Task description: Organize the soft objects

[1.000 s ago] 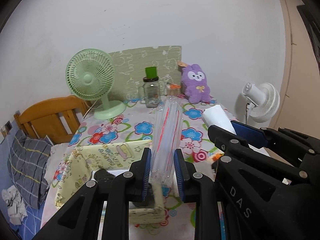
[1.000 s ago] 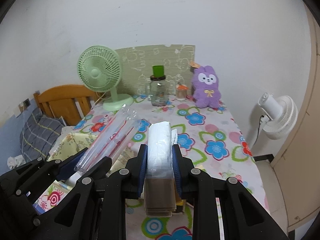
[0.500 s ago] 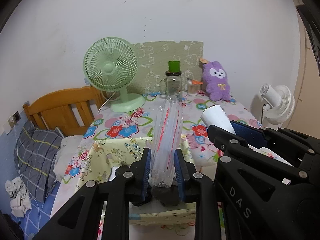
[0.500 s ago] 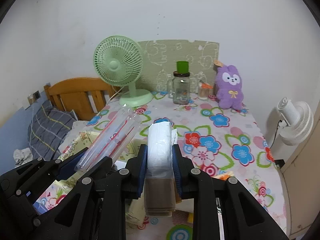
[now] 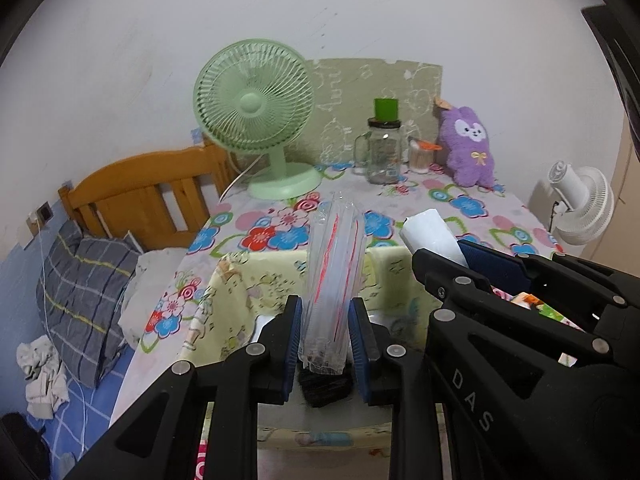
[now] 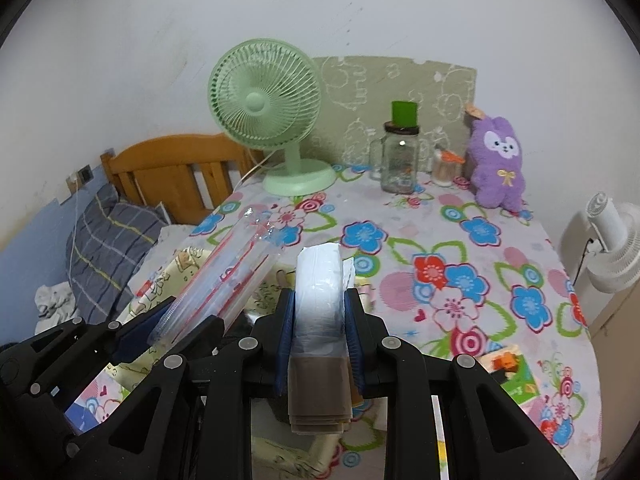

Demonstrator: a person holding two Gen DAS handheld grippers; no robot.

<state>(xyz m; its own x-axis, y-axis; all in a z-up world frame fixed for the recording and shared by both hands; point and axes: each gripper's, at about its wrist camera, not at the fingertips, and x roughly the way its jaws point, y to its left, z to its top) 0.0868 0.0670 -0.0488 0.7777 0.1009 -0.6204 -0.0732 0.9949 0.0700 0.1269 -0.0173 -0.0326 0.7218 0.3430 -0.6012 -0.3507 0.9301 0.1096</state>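
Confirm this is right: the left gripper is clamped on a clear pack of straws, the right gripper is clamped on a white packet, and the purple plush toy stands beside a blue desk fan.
One detail is wrong: the desk fan is green, not blue, as the right wrist view shows. The rest holds: the left gripper clamps the clear pack of straws, the right gripper clamps the white packet, and the purple plush toy stands at the back.
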